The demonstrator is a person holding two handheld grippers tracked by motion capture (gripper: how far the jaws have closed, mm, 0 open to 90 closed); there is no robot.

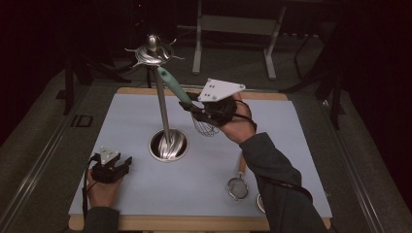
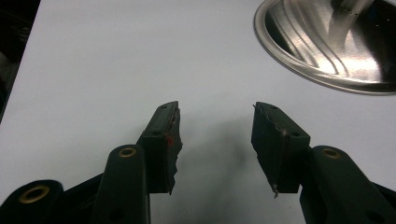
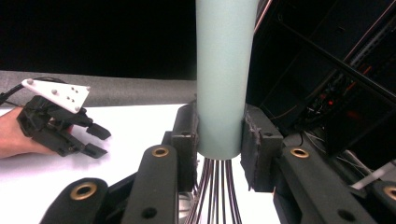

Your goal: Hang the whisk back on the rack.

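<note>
A whisk with a pale teal handle (image 1: 171, 83) and a wire head (image 1: 204, 127) hangs tilted in the air, its handle end up by the hooked top (image 1: 153, 51) of a steel utensil stand. My right gripper (image 1: 192, 108) is shut on the handle's lower end. In the right gripper view the handle (image 3: 226, 74) stands upright between the pads (image 3: 186, 140), and the wires (image 3: 215, 191) fan out below my right gripper (image 3: 219, 144). My left gripper (image 1: 125, 164) rests on the mat at the front left, open and holding nothing. In its own view my left gripper (image 2: 217, 135) faces bare mat.
The stand's round steel base (image 1: 167, 145) sits mid-mat, close to the left gripper (image 2: 327, 46). A small mesh strainer (image 1: 238, 187) with a wooden handle lies at the front right by the sleeve. The pale mat (image 1: 131, 116) covers a wooden table; dark floor lies around it.
</note>
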